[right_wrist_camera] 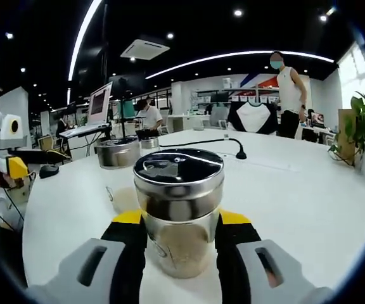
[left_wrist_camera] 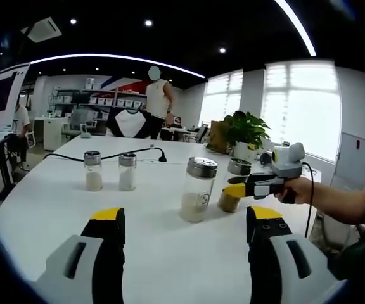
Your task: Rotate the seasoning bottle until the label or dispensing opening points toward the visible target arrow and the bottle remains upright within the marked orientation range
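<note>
right fingers clamping seasoning bottle

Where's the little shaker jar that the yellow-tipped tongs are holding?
The brown-filled shaker jar sits upright on the white table between the right gripper's jaws; in the left gripper view it stands beside the white-filled jar.

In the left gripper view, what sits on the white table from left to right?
Small shaker → second small shaker → tall bottle of white seasoning → brown seasoning bottle between the right gripper jaws → potted plant.
</note>
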Tool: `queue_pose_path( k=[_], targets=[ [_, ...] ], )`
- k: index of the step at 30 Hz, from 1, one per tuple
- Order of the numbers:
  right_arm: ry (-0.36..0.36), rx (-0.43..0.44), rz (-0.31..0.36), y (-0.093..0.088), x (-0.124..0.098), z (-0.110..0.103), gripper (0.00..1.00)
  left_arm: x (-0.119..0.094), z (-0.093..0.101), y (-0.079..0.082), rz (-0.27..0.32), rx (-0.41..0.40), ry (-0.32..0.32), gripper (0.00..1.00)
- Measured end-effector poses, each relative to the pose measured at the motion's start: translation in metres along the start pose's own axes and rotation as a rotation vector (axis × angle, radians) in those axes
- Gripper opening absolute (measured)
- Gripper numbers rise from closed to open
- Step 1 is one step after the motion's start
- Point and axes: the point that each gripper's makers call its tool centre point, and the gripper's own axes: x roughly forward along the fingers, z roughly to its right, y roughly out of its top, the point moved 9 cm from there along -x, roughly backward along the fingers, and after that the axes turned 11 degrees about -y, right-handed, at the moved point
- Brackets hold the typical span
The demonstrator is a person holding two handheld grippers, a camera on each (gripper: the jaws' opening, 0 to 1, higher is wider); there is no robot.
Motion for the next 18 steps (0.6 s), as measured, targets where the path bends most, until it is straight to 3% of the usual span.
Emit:
queue_pose_path(
  k=[18],
  targets=[
    [0.067, -0.033, -0.021, 0.0018, 0.0036, 0.0027, 0.41, -0.0024, -0.0061, 0.0001, -0.008, -0.004, 0.014, 0.83]
  ],
)
